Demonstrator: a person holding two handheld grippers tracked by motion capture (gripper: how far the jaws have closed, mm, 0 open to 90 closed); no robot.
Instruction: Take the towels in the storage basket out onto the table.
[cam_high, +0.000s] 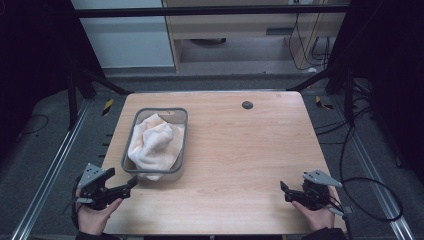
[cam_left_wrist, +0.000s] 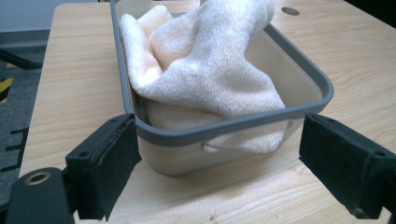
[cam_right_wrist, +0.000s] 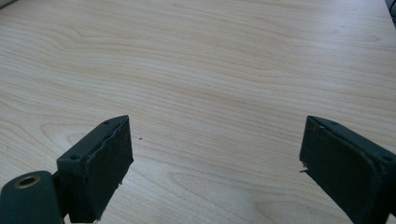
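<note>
While both jaw pairs gape wide, a crumpled cream terry towel (cam_high: 152, 142) overhangs the grey-rimmed beige plastic bin (cam_high: 182, 131).
Left gripper (cam_left_wrist: 219, 154) faces the bin's near rim; right gripper (cam_right_wrist: 215, 158) hovers over bare light wooden table (cam_high: 250, 150).

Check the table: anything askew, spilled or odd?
One thing: the towel is bunched in the bin, and a fold hangs over the near rim and down its outside wall. Nothing spilled or damaged. Both grippers, left and right, are open and apart from it.

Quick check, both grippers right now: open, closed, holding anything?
Left gripper: open, empty, jaws facing the near end of the grey-rimmed plastic bin holding a cream towel.
Right gripper: open, empty, over the light wooden table.
</note>
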